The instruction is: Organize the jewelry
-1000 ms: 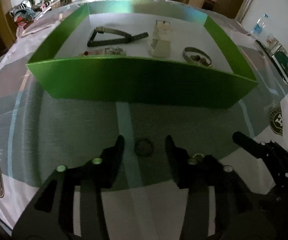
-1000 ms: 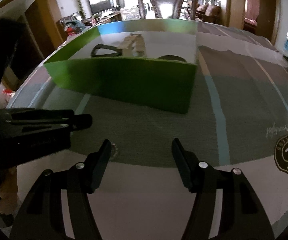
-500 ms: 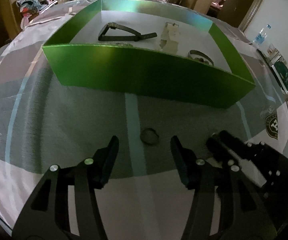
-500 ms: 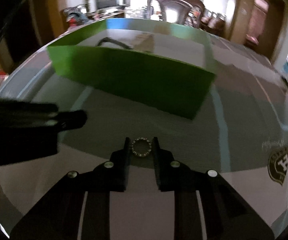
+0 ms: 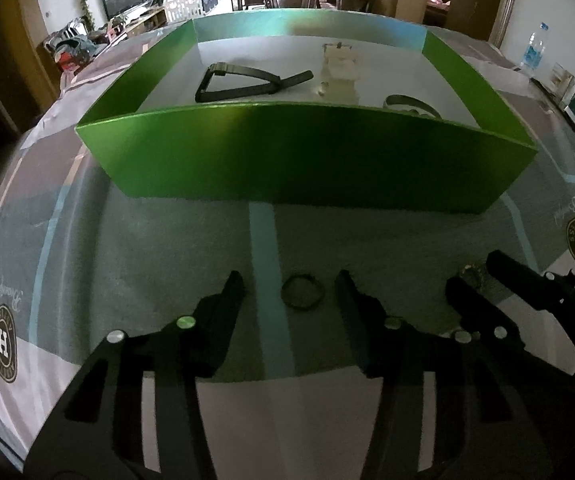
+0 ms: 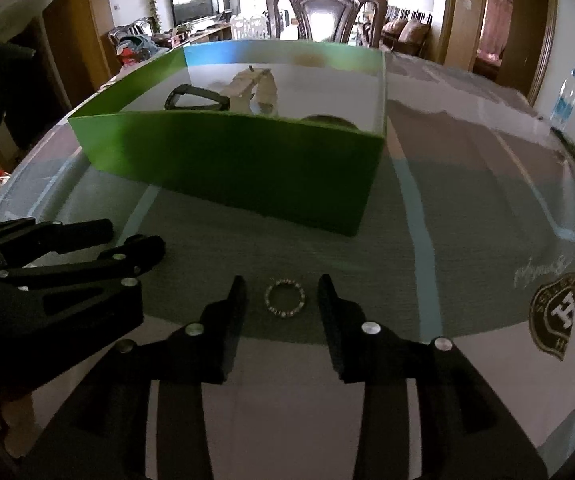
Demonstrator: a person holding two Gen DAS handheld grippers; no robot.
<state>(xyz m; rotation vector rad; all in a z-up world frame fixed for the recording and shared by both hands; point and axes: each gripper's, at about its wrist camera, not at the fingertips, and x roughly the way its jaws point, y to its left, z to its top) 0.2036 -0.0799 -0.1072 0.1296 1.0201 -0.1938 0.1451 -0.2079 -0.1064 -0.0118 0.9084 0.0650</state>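
Observation:
A dark ring [image 5: 302, 291] lies on the tablecloth between the open jaws of my left gripper [image 5: 290, 286]. A studded silver ring [image 6: 284, 298] lies between the open jaws of my right gripper [image 6: 282, 291]; it also shows in the left wrist view [image 5: 472, 272], between the right gripper's fingers [image 5: 515, 272]. The green box [image 5: 307, 156] stands behind both rings. Inside it lie a dark strap [image 5: 247, 80], a pale jewelry piece [image 5: 339, 70] and a bangle [image 5: 411, 105]. The left gripper's fingers [image 6: 127, 252] show at the left of the right wrist view.
A patterned tablecloth [image 6: 467, 208] with crest logos [image 6: 555, 316] covers the table. A wooden chair [image 6: 323, 12] stands behind the box. A water bottle [image 6: 565, 94] and small items sit at the table's far right edge.
My right gripper, closed around the studded ring half a second ago, has opened and the ring lies on the cloth. My left gripper stays open around the dark ring, closer to the table.

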